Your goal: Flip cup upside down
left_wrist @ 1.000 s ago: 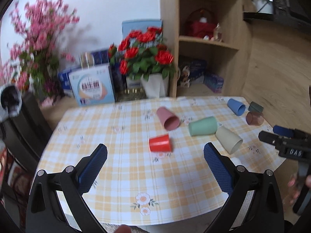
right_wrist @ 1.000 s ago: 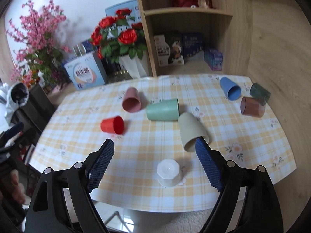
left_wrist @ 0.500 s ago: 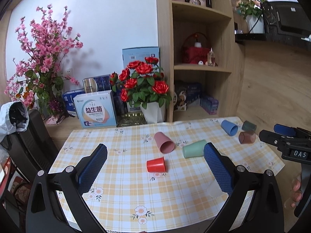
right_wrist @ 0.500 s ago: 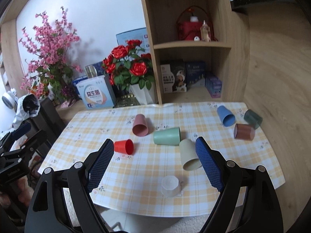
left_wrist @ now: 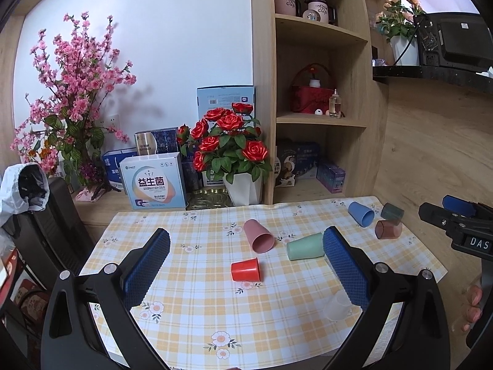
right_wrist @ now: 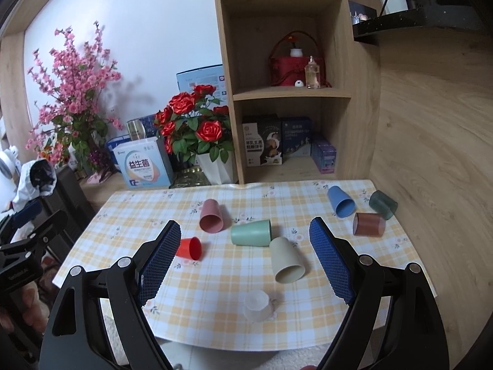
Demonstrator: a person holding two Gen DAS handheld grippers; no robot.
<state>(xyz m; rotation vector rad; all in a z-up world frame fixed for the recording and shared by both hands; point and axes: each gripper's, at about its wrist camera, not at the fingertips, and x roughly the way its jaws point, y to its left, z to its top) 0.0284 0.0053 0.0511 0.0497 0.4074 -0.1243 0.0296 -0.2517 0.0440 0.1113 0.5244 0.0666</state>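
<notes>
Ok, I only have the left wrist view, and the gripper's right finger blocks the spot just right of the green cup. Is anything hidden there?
Observer: Yes, a beige cup lies on its side there, with its mouth facing the right wrist camera.
Operator: Is it touching the green one?
Observer: Its base sits very close to the green cup at the mouth end, but I cannot tell whether they touch.
Operator: And is the right gripper open?
Observer: Yes, the right gripper has its jaws wide apart and holds nothing.
</notes>
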